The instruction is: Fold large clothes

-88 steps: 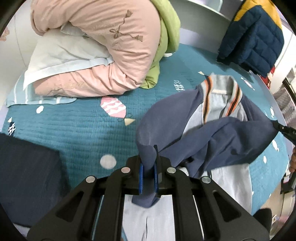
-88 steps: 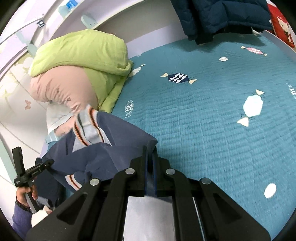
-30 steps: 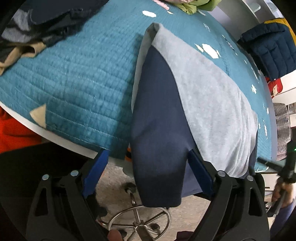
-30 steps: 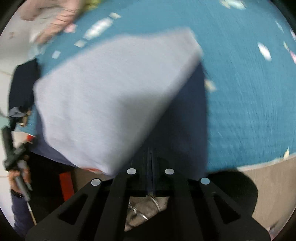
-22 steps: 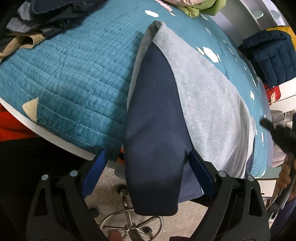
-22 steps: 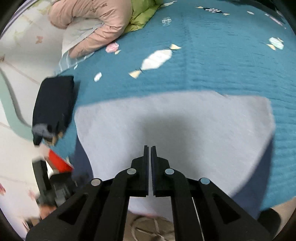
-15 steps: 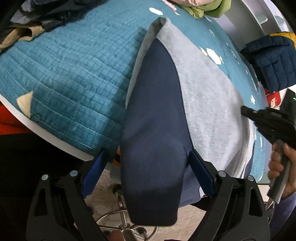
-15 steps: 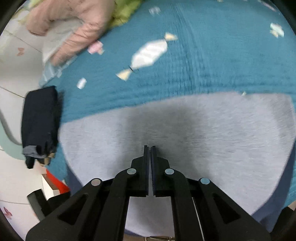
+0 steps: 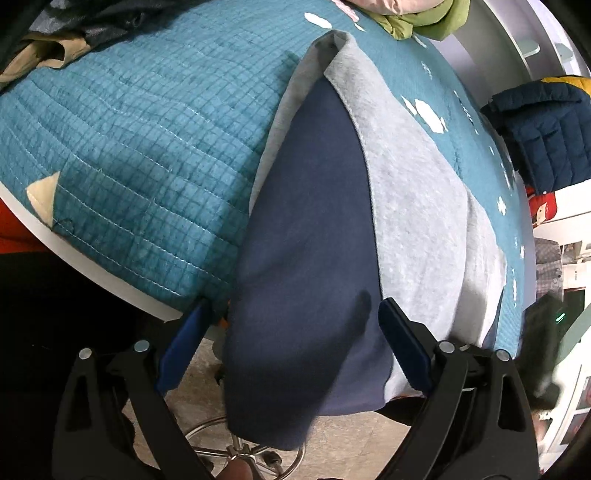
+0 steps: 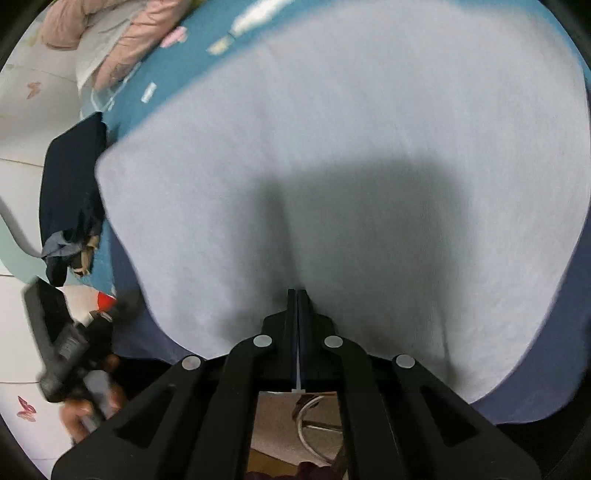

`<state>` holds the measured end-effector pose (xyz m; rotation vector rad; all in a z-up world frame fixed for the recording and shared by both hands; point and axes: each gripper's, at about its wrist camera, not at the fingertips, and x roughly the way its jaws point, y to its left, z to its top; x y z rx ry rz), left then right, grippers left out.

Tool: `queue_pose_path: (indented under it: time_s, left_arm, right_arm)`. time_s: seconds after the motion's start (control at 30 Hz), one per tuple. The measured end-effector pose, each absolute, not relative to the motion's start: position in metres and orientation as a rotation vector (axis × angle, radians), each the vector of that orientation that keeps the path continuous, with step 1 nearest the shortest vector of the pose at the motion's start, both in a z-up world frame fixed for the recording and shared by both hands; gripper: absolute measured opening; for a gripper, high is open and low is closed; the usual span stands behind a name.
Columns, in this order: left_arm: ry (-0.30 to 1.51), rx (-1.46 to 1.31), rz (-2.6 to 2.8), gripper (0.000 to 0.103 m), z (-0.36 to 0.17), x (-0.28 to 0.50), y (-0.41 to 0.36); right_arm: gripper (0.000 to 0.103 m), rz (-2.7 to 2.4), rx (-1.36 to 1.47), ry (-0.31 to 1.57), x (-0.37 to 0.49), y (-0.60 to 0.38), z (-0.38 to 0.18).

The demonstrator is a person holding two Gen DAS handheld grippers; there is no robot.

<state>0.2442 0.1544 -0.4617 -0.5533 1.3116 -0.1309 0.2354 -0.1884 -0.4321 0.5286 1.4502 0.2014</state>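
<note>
A grey and navy sweatshirt (image 9: 413, 206) lies spread on the teal quilted bed (image 9: 140, 140), its navy sleeve (image 9: 303, 280) hanging over the bed's near edge. My left gripper (image 9: 291, 343) is open, its blue pads on either side of the hanging sleeve, holding nothing. In the right wrist view the grey body (image 10: 351, 147) fills the frame. My right gripper (image 10: 297, 295) is shut, its tips right at the grey cloth; whether cloth sits between the pads is hidden.
A dark pile of clothes (image 10: 70, 192) lies at the bed's left edge. Pink and green bedding (image 9: 410, 14) is at the far end. A navy puffer jacket (image 9: 543, 133) hangs at the right. A stool's metal base (image 9: 236, 450) stands on the floor below.
My right gripper has dropped much closer to the grey cloth, which now fills its view. My left gripper stays open around the hanging navy sleeve, barely moved.
</note>
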Motion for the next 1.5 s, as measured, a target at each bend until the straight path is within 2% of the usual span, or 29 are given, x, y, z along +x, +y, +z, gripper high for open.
queue_pose_path:
  time_s: [0.13, 0.2, 0.23, 0.37, 0.43, 0.47, 0.5, 0.57, 0.6, 0.67, 0.73, 0.83, 0.87, 0.93, 1.2, 1.5]
  left_arm:
    - [1.335, -0.558, -0.146, 0.089, -0.462, 0.241, 0.146]
    - [1.337, -0.529, -0.138, 0.081, -0.460, 0.242, 0.144]
    - [1.337, -0.520, -0.133, 0.076, -0.460, 0.242, 0.144]
    - [1.331, -0.511, -0.123, 0.049, -0.454, 0.238, 0.148]
    - [1.328, -0.492, -0.122, 0.043, -0.449, 0.237, 0.150]
    - [1.327, -0.492, -0.121, 0.037, -0.445, 0.236, 0.150]
    - [1.325, -0.495, -0.119, 0.035, -0.443, 0.236, 0.151]
    - [1.313, -0.545, -0.139, 0.026, -0.438, 0.236, 0.156]
    - [1.304, -0.575, -0.155, 0.025, -0.434, 0.236, 0.158]
    - [1.294, -0.592, -0.181, 0.024, -0.428, 0.239, 0.161]
    - [1.284, -0.605, -0.197, 0.024, -0.421, 0.242, 0.160]
    - [1.278, -0.601, -0.212, 0.024, -0.412, 0.245, 0.157]
    - [1.273, -0.601, -0.219, 0.024, -0.409, 0.246, 0.155]
    - [1.271, -0.619, -0.234, 0.024, -0.405, 0.248, 0.155]
    - [1.279, -0.605, -0.249, 0.024, -0.394, 0.259, 0.138]
    - [1.282, -0.616, -0.267, 0.024, -0.390, 0.273, 0.135]
  right_arm:
    - [0.000, 0.215, 0.522, 1.425, 0.236, -0.189, -0.427]
    - [0.000, 0.235, 0.525, 1.390, 0.229, -0.193, -0.420]
    - [0.003, 0.241, 0.517, 1.374, 0.228, -0.193, -0.417]
    - [0.007, 0.259, 0.394, 1.290, 0.209, -0.178, -0.394]
    - [0.009, 0.287, 0.351, 1.247, 0.201, -0.166, -0.384]
    - [0.013, 0.302, 0.331, 1.229, 0.198, -0.160, -0.381]
    - [0.015, 0.320, 0.304, 1.204, 0.193, -0.152, -0.376]
    - [0.027, 0.366, 0.256, 1.160, 0.186, -0.139, -0.367]
    - [0.029, 0.387, 0.226, 1.139, 0.182, -0.132, -0.364]
    - [0.040, 0.431, 0.187, 1.114, 0.177, -0.119, -0.360]
    - [0.047, 0.462, 0.161, 1.092, 0.170, -0.108, -0.359]
    - [0.050, 0.515, 0.136, 1.057, 0.162, -0.092, -0.355]
    - [0.056, 0.524, 0.124, 1.046, 0.160, -0.088, -0.354]
    - [0.060, 0.536, 0.096, 1.032, 0.156, -0.082, -0.354]
    - [0.061, 0.483, -0.020, 0.966, 0.173, -0.048, -0.372]
    - [0.061, 0.488, -0.044, 0.972, 0.195, -0.014, -0.388]
